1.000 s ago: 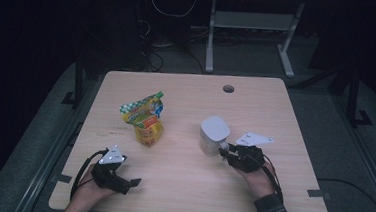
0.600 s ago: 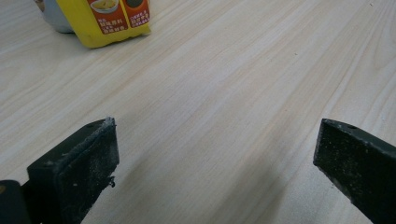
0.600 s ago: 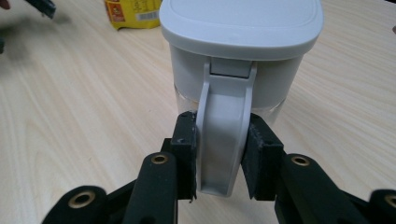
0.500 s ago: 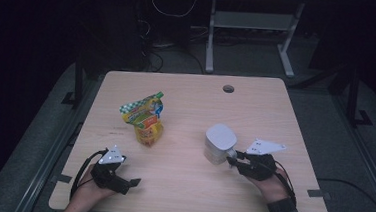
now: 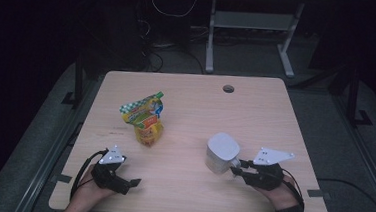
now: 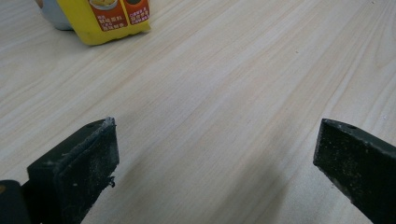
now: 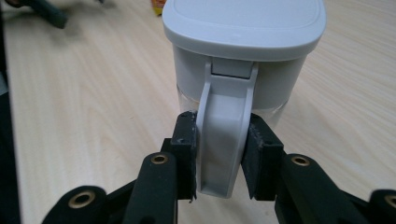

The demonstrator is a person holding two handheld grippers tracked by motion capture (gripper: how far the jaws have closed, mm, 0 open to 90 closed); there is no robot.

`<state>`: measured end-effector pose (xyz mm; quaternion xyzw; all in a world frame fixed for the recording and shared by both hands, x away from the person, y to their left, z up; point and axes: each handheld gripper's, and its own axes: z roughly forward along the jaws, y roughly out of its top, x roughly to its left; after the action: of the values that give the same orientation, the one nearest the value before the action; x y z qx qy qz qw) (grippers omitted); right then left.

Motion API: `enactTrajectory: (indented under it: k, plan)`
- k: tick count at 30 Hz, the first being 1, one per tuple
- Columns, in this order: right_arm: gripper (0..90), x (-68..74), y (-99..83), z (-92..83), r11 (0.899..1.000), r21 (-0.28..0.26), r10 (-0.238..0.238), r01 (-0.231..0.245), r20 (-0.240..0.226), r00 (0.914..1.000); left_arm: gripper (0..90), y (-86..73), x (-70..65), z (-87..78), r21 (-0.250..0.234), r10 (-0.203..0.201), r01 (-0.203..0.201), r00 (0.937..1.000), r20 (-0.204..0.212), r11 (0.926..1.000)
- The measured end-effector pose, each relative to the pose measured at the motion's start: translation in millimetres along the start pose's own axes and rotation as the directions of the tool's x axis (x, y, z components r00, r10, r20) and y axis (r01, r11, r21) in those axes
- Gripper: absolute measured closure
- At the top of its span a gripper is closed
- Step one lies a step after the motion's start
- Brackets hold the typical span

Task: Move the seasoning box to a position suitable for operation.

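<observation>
A: What is the desk (image 5: 196, 101) looking like, and the room around it?

B: It is showing a pale wood grain top with a round cable hole (image 5: 228, 89) near its far edge. Grey carpet is lying around it, and the room behind is sitting in near darkness, with a light metal frame (image 5: 252, 25) and loose cables on the floor beyond the far edge.

A: What is standing on it?

B: A yellow and green snack pouch (image 5: 145, 119) is standing left of the middle. A white lidded jug (image 5: 221, 152) is standing toward the right, near the person's edge, well apart from the pouch.

A: How is the right hand sitting?

B: The right gripper (image 7: 218, 151) is lying low and pointing left at the jug. In the right gripper view its jaws are pressing on either side of the jug's white handle (image 7: 223, 140), narrow around it, just under the lid.

A: And the left?

B: The left gripper (image 5: 131, 184) is resting at the near left corner, pointing right across the wood. In the left gripper view its jaws are standing wide with only bare desk between them, and the pouch's lower edge is showing far off at the top left
</observation>
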<state>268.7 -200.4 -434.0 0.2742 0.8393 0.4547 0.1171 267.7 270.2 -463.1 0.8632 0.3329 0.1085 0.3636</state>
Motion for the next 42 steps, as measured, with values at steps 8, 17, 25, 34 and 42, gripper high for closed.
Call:
enactTrajectory:
  k: [8,17,25,34,42]
  plan:
    - [53.3,2.4,-1.4,-2.1,1.000,0.002,0.020,-0.020,-0.010,0.9998,0.0,0.1,-0.5,0.0,0.003,0.001,-0.001,1.0000,0.000,1.0000]
    - [48.5,7.1,-7.3,-20.7,0.997,0.000,0.073,-0.073,0.019,0.9971,0.0,0.2,-0.5,-0.3,0.001,0.001,-0.001,1.0000,-0.001,1.0000]
    - [70.8,13.5,-21.3,-33.3,0.993,0.033,0.114,-0.114,-0.006,0.9935,0.0,0.3,-0.3,0.0,0.010,0.007,-0.007,1.0000,-0.002,0.9999]
    - [89.8,26.9,-10.8,-12.1,0.997,0.048,0.063,-0.061,-0.044,0.9970,0.0,0.5,-0.6,0.6,0.014,0.012,-0.012,0.9999,0.000,0.9998]
    - [89.9,29.5,-2.9,3.3,0.997,0.065,0.047,-0.044,-0.049,0.9977,0.0,0.6,-1.5,2.2,0.018,0.012,-0.012,0.9999,0.004,0.9998]
